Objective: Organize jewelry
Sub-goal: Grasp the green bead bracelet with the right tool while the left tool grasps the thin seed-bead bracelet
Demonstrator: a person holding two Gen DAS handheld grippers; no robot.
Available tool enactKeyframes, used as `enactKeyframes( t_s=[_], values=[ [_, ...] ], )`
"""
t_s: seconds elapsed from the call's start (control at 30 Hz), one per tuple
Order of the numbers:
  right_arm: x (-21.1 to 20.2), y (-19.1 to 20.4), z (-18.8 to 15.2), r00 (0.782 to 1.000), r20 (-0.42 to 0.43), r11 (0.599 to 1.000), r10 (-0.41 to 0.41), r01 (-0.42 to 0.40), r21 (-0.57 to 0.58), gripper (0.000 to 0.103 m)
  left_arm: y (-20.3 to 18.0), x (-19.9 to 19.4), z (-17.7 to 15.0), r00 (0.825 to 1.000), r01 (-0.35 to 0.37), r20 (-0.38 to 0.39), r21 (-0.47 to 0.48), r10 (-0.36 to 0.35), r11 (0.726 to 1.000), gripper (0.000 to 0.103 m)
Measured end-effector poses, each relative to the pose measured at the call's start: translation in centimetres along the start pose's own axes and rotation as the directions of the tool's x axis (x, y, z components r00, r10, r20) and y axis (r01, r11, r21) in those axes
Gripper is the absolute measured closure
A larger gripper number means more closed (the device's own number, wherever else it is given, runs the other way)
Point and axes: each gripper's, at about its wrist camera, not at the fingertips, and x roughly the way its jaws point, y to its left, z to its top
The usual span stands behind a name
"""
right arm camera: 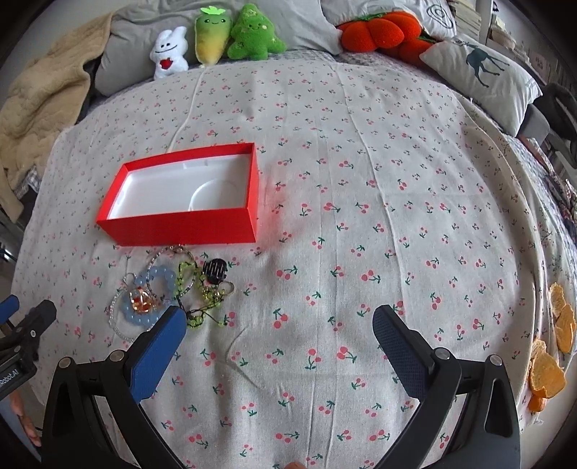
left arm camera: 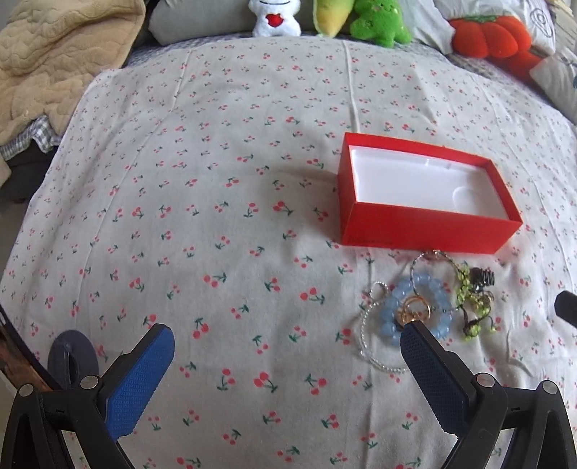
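Both wrist views look forward and down over the bed (left arm camera: 252, 162) toward the plush toys (right arm camera: 230, 34) at its far edge. The left view sits lower and closer, with the red box (left arm camera: 425, 231) and jewelry pile (left arm camera: 425, 306) to its right. The right view is higher, seeing the same box and pile on its left.

A bed (right arm camera: 360, 151) covered by a cherry-print sheet (left arm camera: 180, 180) carried everything. A red box (right arm camera: 187, 223) lay at ten o'clock in the right wrist view, open side up. Just beside it, toward six o'clock, lay a tangled jewelry pile (right arm camera: 169, 292): a blue bead bracelet (left arm camera: 438, 297), green beads (right arm camera: 189, 279), perhaps a black hair clip (right arm camera: 213, 270).
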Motion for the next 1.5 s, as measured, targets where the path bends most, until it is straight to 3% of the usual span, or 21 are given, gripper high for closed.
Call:
enactKeyframes(
  t_s=[0.2, 0.43, 0.57, 0.63, 0.77, 0.83, 0.97, 1.03, 1.13, 1.5],
  values=[
    [1.6, 0.0, 2.1, 0.998, -0.049, 0.999, 0.043, -0.043, 0.006, 0.0, 0.6, 2.5, 1.6, 0.992, 0.075, -0.098, -0.019, -0.077, 0.997, 0.0],
    [4.2, 1.0, 3.3, 0.992, -0.101, 0.997, 0.078, -0.081, -0.021, 0.0, -0.4, 4.9, 2.2, 0.986, 0.091, -0.144, 0.047, -0.083, 0.995, 0.0],
    [5.3, 1.4, 3.7, 0.983, -0.129, 0.991, 0.131, -0.133, -0.003, 0.009, -0.5, 6.1, 2.6, 0.974, 0.161, -0.164, 0.026, -0.155, 0.987, 0.004],
    [5.8, 1.6, 4.0, 0.976, -0.142, 0.987, 0.163, -0.162, 0.014, 0.016, -0.7, 6.6, 2.9, 0.965, 0.197, -0.177, 0.014, -0.192, 0.98, 0.013],
    [6.6, 2.3, 4.2, 0.961, -0.175, 0.977, 0.214, -0.214, 0.023, 0.038, -1.6, 7.6, 3.4, 0.941, 0.284, -0.189, 0.001, -0.279, 0.959, 0.029],
    [7.2, 2.6, 4.0, 0.951, -0.203, 0.972, 0.235, -0.234, 0.028, 0.047, -2.3, 8.1, 3.6, 0.925, 0.33, -0.199, -0.002, -0.324, 0.944, 0.043],
    [8.1, 3.1, 3.3, 0.946, -0.245, 0.976, 0.211, -0.216, 0.006, 0.066, -3.8, 9.0, 3.8, 0.902, 0.377, -0.229, 0.001, -0.367, 0.926, 0.057],
    [8.4, 3.2, 3.0, 0.943, -0.26, 0.977, 0.208, -0.215, 0.004, 0.068, -4.2, 9.4, 3.9, 0.896, 0.386, -0.238, 0.0, -0.374, 0.923, 0.068],
    [8.5, 2.6, 2.9, 0.935, -0.274, 0.974, 0.225, -0.223, 0.039, 0.071, -4.7, 10.1, 4.2, 0.891, 0.393, -0.247, -0.006, -0.382, 0.92, 0.074],
    [9.1, 2.5, 1.2, 0.89, -0.329, 0.948, 0.316, -0.284, 0.141, 0.077, -7.3, 11.7, 4.7, 0.89, 0.391, -0.264, 0.024, -0.371, 0.92, 0.088]
  ],
)
